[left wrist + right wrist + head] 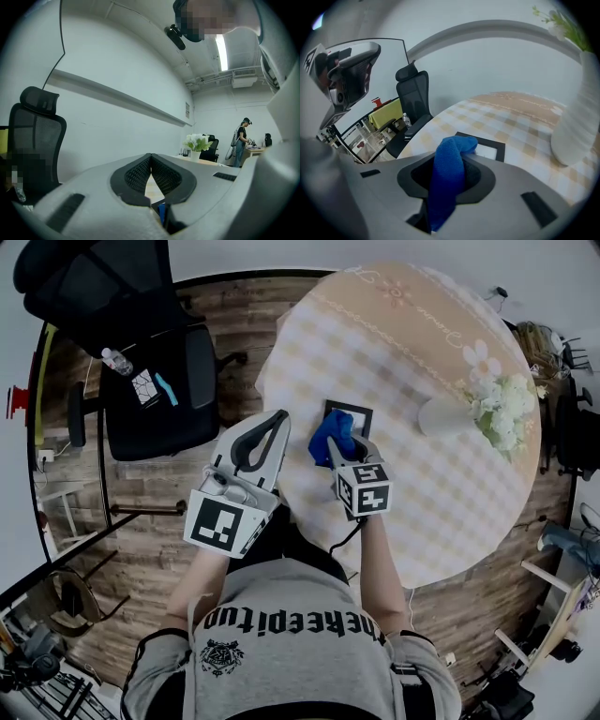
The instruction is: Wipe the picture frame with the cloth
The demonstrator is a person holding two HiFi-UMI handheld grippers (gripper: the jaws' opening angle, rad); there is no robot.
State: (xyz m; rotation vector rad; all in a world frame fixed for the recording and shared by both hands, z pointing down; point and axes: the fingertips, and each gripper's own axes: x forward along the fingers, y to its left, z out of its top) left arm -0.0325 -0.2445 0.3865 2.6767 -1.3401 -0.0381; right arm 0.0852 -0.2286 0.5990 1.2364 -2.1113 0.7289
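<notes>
A black picture frame (350, 411) with a white middle lies flat on the round checked table (422, 502), near its left edge. My right gripper (341, 448) is shut on a bunched blue cloth (333, 435), which hangs over the frame's near side. In the right gripper view the cloth (447, 173) fills the jaws, with the frame (490, 140) just beyond them. My left gripper (280, 416) is held off the table's left edge, beside the frame, jaws pressed together with nothing between them. In the left gripper view this gripper (151, 159) points level across the room.
A white vase of white flowers (448, 414) stands on the table right of the frame. A black office chair (155, 381) with a water bottle (117, 362) on it stands left of the table. A person (241, 140) stands at a desk far across the room.
</notes>
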